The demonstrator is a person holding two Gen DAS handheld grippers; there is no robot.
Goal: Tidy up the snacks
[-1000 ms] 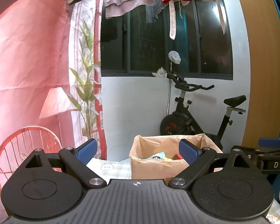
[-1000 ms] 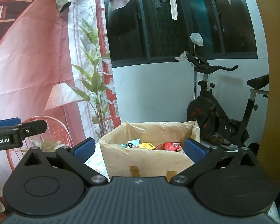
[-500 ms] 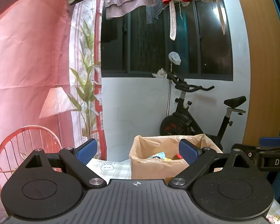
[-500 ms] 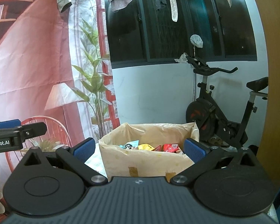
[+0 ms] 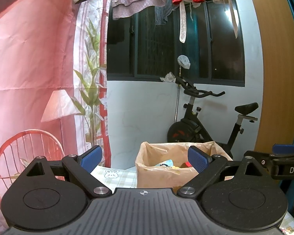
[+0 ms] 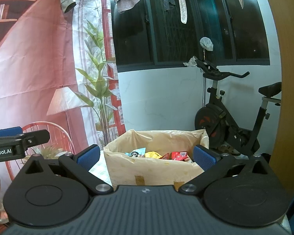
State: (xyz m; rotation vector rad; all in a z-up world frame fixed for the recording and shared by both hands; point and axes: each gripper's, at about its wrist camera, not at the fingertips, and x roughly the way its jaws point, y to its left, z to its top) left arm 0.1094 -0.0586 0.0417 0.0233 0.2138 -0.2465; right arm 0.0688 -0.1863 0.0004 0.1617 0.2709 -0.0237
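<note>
Left gripper: blue pads spread wide, nothing between them, held level above the table. Right gripper: same condition, jaws apart and empty; its side profile also shows at the right edge of the left wrist view. Below the left gripper, a checked tablecloth with a small rabbit print covers the table. Just beyond both grippers stands a cardboard box lined with a thin plastic bag, tape patches on its near wall. The snacks are inside it: a light-blue packet with a panda face, a yellow packet beside it, and red packets toward the right side; the packets lie loosely piled, and what is lower down is hidden by the box wall. No loose snack is visible on the table in either view. Behind the box: white wall, an exercise bike, dark window with laundry hanging above, and a pink printed backdrop to the left. Judgement: both tools are idle in a hover in front of the box, so this looks like either a pause between picks or the end of the sorting; which one cannot be settled here. If more remains, the next move calls for tilting one gripper down to find a packet.
</note>
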